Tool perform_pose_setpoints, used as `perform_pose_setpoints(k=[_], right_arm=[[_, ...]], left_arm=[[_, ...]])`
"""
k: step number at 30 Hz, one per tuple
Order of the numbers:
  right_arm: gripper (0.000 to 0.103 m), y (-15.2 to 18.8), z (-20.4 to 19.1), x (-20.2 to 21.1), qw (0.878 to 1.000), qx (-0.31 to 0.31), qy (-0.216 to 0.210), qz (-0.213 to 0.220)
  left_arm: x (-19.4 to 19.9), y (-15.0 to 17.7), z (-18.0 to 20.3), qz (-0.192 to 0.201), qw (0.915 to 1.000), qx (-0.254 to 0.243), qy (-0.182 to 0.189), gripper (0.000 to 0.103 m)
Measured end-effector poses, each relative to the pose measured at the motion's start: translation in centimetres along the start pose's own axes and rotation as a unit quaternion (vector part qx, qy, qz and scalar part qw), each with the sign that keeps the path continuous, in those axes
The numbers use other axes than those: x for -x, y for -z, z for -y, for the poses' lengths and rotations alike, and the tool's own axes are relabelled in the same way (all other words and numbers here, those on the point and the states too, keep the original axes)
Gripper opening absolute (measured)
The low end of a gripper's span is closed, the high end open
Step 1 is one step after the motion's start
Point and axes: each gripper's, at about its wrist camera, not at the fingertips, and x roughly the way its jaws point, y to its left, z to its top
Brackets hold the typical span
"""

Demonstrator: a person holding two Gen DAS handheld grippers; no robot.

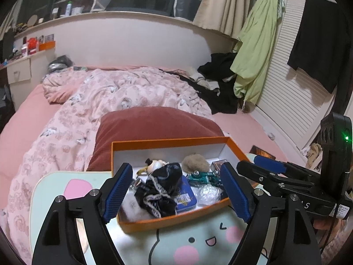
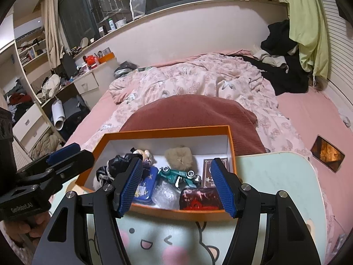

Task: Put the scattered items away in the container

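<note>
Orange box [image 1: 167,142] on a cartoon tray [image 1: 198,238] on the bed, black cloth [image 1: 163,187], toy car [image 2: 178,174], tin [image 2: 145,187] inside, left claw [image 1: 176,190] wide and empty, right claw [image 2: 176,185] wide, empty.

The orange cardboard box [image 2: 229,142] has a matt white lining. Inside lie a glossy teal metal toy car [image 2: 176,174], a shiny black cloth pouch [image 1: 163,183], a fuzzy tan pompom [image 2: 179,155] and crinkled clear plastic wrap [image 2: 165,193] (glinting faintly).
</note>
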Motion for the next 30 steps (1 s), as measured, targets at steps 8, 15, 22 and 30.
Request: perform_pose_setpoints(k=[8,15,22,30], right_arm=[[0.065,2.6,-0.3,1.9,1.0,0.005,-0.001,-0.006],[0.065,5.3,-0.4,2.9,0.999,0.001,-0.001,-0.032],[0.065,8.8,-0.6,2.0,0.996,0.005,0.025,-0.08],[0.075,10.7,-0.6,0.9,0.992,0.018,0.068,-0.107]], left_arm=[[3.2,2.4,0.4,0.013,0.9999,-0.007,0.008,0.084],[3.5,5.5,1.2,-0.021,0.9997,-0.011,0.007,0.086],[1.2,8.9,0.7,-0.083,0.9956,0.006,-0.042,0.086],[-1.5,10.9,0.4,-0.152,0.981,-0.005,-0.12,0.103]])
